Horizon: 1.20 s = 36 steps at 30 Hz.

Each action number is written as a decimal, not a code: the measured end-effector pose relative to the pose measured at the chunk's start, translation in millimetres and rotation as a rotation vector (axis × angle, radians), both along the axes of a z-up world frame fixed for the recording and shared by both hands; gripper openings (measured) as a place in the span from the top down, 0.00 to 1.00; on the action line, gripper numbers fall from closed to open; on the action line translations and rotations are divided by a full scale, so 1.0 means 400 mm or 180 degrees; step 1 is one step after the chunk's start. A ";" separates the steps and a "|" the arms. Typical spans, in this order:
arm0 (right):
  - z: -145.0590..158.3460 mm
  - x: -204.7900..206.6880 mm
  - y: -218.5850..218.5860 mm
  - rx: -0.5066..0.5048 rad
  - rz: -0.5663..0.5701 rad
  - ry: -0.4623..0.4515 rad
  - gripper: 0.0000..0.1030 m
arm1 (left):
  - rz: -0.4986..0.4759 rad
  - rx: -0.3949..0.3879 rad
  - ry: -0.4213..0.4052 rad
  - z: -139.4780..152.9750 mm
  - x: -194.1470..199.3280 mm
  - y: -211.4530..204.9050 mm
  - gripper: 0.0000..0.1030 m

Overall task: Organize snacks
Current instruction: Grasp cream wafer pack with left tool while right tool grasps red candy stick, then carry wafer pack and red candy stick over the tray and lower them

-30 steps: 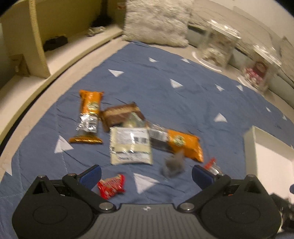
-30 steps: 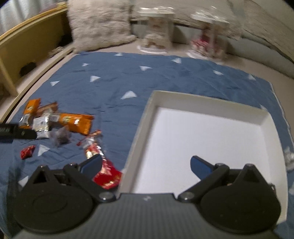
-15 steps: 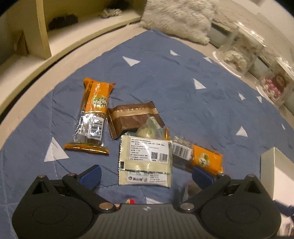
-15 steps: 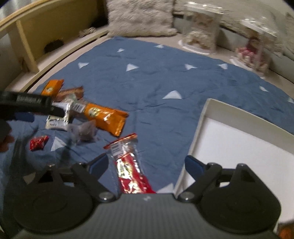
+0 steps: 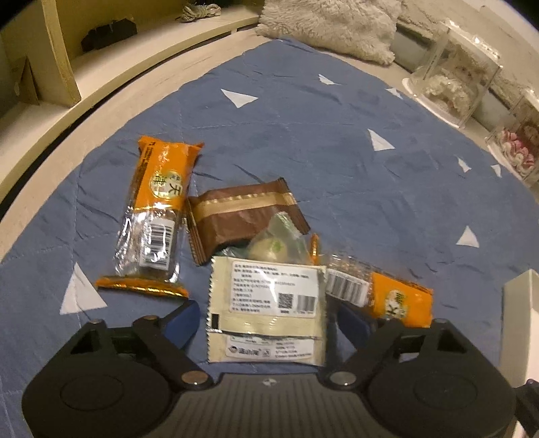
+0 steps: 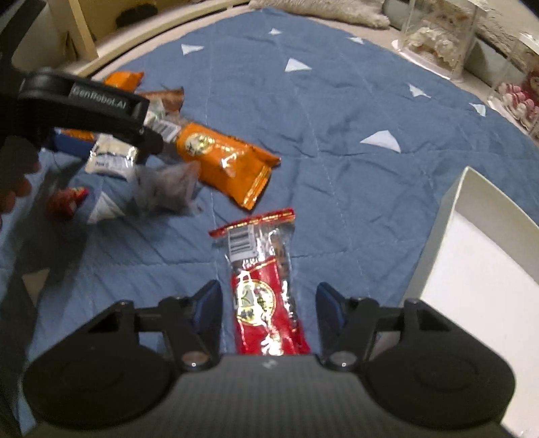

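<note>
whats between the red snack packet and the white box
Only bare blue quilted cloth lies between the red foil snack packet and the white cardboard box, as the right wrist view shows.

- I see a blue quilt [image 5: 303,111] with white triangles.
- A fluffy pillow [image 5: 330,23] at its far edge.
- Two clear display boxes [image 5: 454,70] beside it.
- A wooden shelf [image 5: 50,50].
</note>
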State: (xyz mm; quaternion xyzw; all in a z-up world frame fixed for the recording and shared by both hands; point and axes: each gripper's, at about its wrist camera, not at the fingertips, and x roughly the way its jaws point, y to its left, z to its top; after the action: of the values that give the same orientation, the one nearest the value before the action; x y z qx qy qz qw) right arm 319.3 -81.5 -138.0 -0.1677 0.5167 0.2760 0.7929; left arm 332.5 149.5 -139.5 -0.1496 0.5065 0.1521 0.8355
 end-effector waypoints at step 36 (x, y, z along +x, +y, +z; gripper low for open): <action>0.183 -0.077 -0.195 0.0480 -0.1052 -0.0439 0.60 | -0.0464 -0.0139 -0.0567 0.210 -0.137 -0.189 0.41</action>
State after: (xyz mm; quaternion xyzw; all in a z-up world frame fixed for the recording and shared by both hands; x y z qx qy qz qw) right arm 288.6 -159.6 -64.8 -0.0393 0.4595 0.1678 0.8713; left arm 277.7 74.1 -55.5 -0.1434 0.4429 0.0660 0.8826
